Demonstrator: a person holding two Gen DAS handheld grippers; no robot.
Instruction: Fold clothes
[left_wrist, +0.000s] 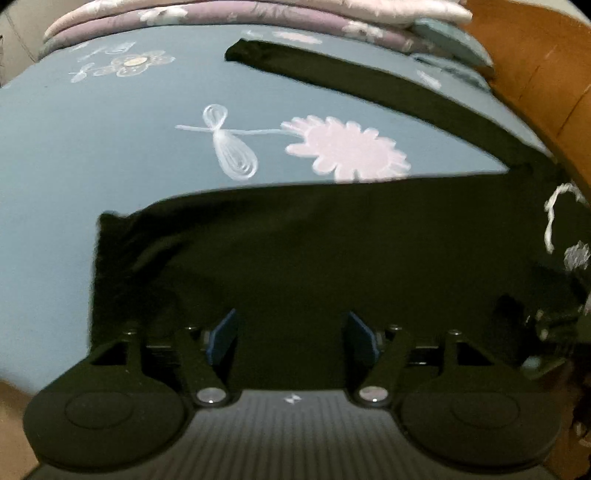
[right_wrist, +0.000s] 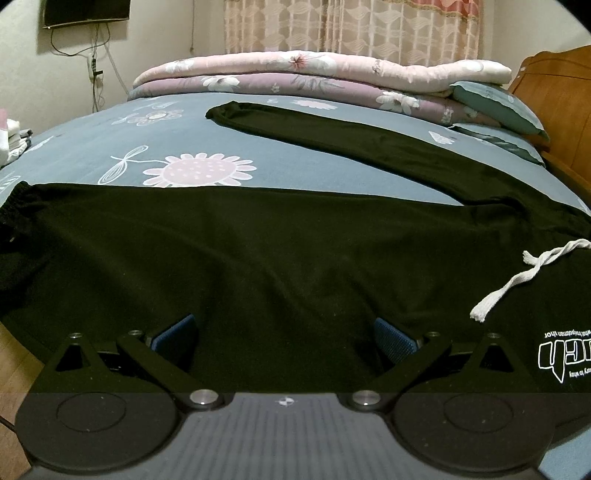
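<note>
Evidently the fold was not yet begun: black trousers (right_wrist: 258, 236) lay spread along the bed's (right_wrist: 295, 173) near edge, both the left gripper (left_wrist: 291, 332) and right gripper (right_wrist: 284, 339) released above them, needing a hem grasp next.

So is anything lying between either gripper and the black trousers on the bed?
Nothing visible. The left gripper and right gripper both sit open right over the black trousers, with only the trousers' own white drawstring lying off to the side.
</note>
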